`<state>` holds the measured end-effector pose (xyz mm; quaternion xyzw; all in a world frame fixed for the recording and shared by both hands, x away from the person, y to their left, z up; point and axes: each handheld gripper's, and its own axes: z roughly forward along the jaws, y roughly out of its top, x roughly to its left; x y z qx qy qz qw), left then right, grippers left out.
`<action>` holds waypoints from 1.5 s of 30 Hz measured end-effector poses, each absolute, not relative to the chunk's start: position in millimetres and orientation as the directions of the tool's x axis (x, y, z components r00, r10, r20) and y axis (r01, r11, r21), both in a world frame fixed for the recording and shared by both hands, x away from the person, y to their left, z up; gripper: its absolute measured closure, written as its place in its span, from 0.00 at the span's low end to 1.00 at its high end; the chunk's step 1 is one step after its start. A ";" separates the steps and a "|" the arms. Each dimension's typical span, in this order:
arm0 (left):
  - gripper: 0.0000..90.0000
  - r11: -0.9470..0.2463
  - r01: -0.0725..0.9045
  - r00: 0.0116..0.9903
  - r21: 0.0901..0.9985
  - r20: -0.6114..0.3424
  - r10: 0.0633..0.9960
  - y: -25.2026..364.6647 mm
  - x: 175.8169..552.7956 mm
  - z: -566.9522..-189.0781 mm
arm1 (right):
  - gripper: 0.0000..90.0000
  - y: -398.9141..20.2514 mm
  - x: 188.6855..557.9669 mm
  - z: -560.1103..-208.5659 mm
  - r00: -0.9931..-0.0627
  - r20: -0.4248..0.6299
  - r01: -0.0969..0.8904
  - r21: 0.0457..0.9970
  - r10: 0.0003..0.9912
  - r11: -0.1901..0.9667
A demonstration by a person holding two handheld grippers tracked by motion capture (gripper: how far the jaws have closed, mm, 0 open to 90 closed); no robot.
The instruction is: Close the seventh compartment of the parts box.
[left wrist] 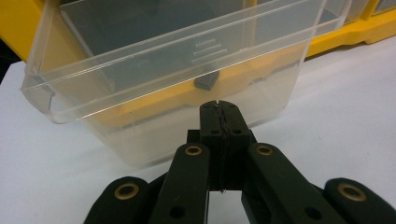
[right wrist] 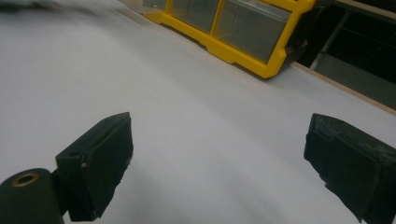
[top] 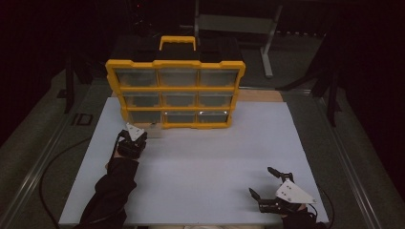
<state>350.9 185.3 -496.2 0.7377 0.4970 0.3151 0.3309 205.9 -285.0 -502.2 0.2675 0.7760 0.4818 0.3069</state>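
- Up front, we see a yellow plastic organiser cabinet with nine clear drawers and a yellow carry handle (top: 175, 93) standing upright at the far side of the white bench (top: 200, 162).
- At its bottom-left slot, a clear plastic drawer (left wrist: 177, 70) is pulled partway out onto the bench; in the left tool's own view it sits just ahead of the jaws, with a small dark grey piece (left wrist: 205, 82) lying inside on its floor.
- We hold the left tool (top: 135, 138) right at that drawer's front; its two black jaws are pressed together, and they appear to pinch the drawer's front wall or lip, though we cannot tell this for sure.
- Our left forearm in a dark sleeve (top: 112, 191) reaches in from the bench's near edge.
- We hold the right tool (top: 265, 183) low over the near right part of the bench, well apart from the cabinet, its jaws spread wide with bare white surface between them.
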 end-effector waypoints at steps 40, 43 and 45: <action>1.00 -0.319 0.494 0.296 0.809 0.188 0.936 185.6 393.0 -493.1 | 0.09 -285.5 206.5 -503.1 -0.668 -0.218 0.124 0.910 0.711 0.396; 1.00 -0.323 0.493 0.298 0.808 0.191 0.935 186.1 395.2 -493.6 | 0.09 -285.8 206.6 -503.1 -0.667 -0.218 0.125 0.910 0.712 0.396; 1.00 -0.329 0.493 0.296 0.805 0.200 0.934 185.1 397.3 -493.8 | 0.09 -285.7 206.5 -503.1 -0.668 -0.218 0.124 0.910 0.711 0.396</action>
